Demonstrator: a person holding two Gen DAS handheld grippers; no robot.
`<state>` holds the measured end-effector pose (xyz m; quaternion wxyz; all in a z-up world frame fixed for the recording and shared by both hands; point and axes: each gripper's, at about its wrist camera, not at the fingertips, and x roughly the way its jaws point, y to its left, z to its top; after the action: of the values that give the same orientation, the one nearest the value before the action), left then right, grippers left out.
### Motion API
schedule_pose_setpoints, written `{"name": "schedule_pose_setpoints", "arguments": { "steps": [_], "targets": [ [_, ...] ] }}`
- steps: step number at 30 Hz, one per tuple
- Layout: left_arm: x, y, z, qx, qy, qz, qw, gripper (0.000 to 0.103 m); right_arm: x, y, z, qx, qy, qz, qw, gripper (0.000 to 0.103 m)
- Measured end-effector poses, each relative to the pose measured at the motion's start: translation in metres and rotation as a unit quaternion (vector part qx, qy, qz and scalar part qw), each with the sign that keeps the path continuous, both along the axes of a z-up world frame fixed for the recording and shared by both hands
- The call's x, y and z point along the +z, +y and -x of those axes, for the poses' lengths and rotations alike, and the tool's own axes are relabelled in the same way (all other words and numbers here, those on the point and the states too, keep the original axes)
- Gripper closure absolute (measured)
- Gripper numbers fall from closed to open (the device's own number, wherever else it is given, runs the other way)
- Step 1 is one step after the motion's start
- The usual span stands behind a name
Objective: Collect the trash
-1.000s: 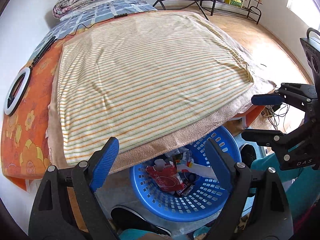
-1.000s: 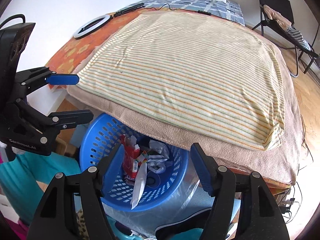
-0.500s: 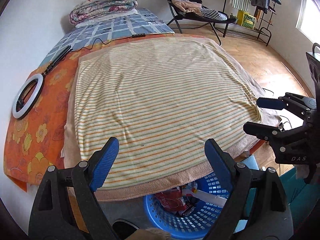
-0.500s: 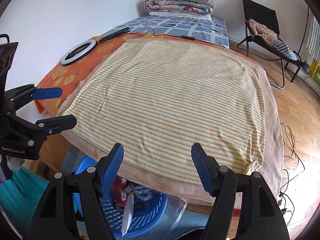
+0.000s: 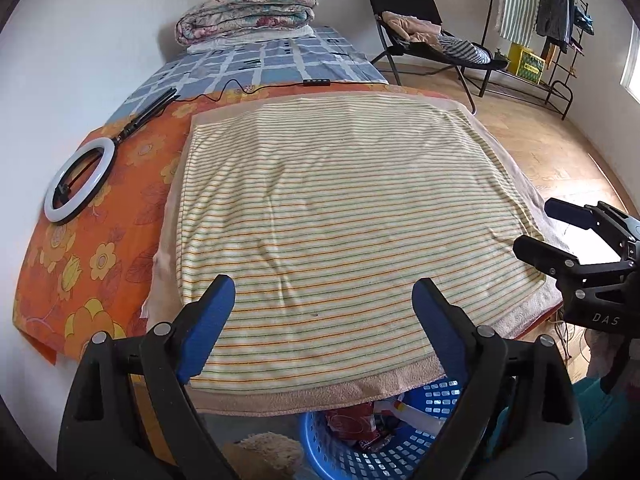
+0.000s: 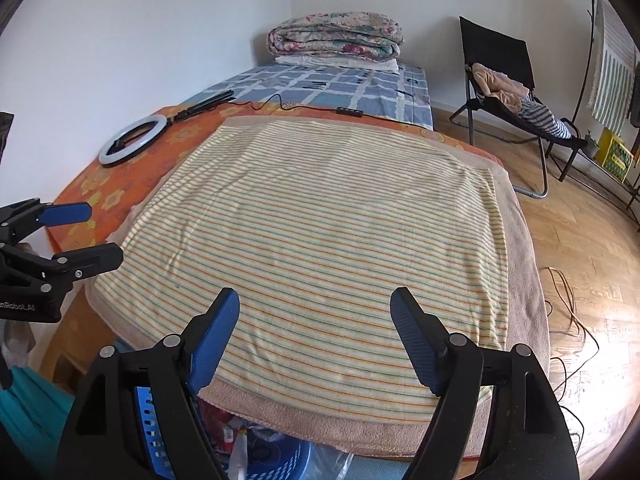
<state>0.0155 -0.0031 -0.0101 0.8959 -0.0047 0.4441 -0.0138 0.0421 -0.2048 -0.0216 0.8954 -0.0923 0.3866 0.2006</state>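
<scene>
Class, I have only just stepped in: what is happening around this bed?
A person holds two grippers above the striped blanket. The left gripper and the right gripper are both open and empty; the right one's jaws have just been opening. The blue basket at the bed's near edge already holds wrappers. No trash shows on the blanket.

A bed [image 5: 92, 264] in an orange flowered sheet carries a striped towel [image 5: 340, 216] across its middle. A ring light [image 5: 80, 180] lies at nine o'clock of the towel, a folded quilt [image 5: 248, 12] at twelve.
</scene>
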Motion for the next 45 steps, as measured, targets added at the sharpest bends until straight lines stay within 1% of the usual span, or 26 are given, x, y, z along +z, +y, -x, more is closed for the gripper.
{"name": "schedule_pose_setpoints", "arguments": {
  "steps": [5,7,9,16,26,45],
  "targets": [
    [0.0037,0.0026,-0.0023,0.014,-0.008,0.001,0.9999,0.009,0.0014,-0.0012,-0.0035,-0.014,-0.009,-0.010,1.000,0.024],
    [0.0044,0.0026,-0.0028,0.014,-0.008,0.001,0.9999,0.006,0.0020,-0.0005,-0.0044,-0.017,-0.010,-0.013,1.000,0.024],
    [0.0057,0.0028,-0.0029,0.017,-0.010,0.000,0.9998,0.006,0.0024,0.0004,-0.0045,-0.019,-0.012,-0.016,1.000,0.023],
    [0.0080,0.0017,-0.0005,0.014,-0.012,0.006,0.9998,0.005,0.0014,0.0014,-0.0046,-0.022,-0.015,-0.013,1.000,0.023],
    [0.0049,-0.0054,0.0017,0.009,-0.008,0.002,0.9999,0.005,0.0010,-0.0038,-0.0056,-0.029,-0.013,-0.015,0.999,0.023],
    [0.0047,-0.0048,0.0019,0.010,-0.010,0.003,0.9999,0.004,-0.0024,-0.0040,-0.0066,-0.031,-0.006,-0.013,0.999,0.023]
  ]
}}
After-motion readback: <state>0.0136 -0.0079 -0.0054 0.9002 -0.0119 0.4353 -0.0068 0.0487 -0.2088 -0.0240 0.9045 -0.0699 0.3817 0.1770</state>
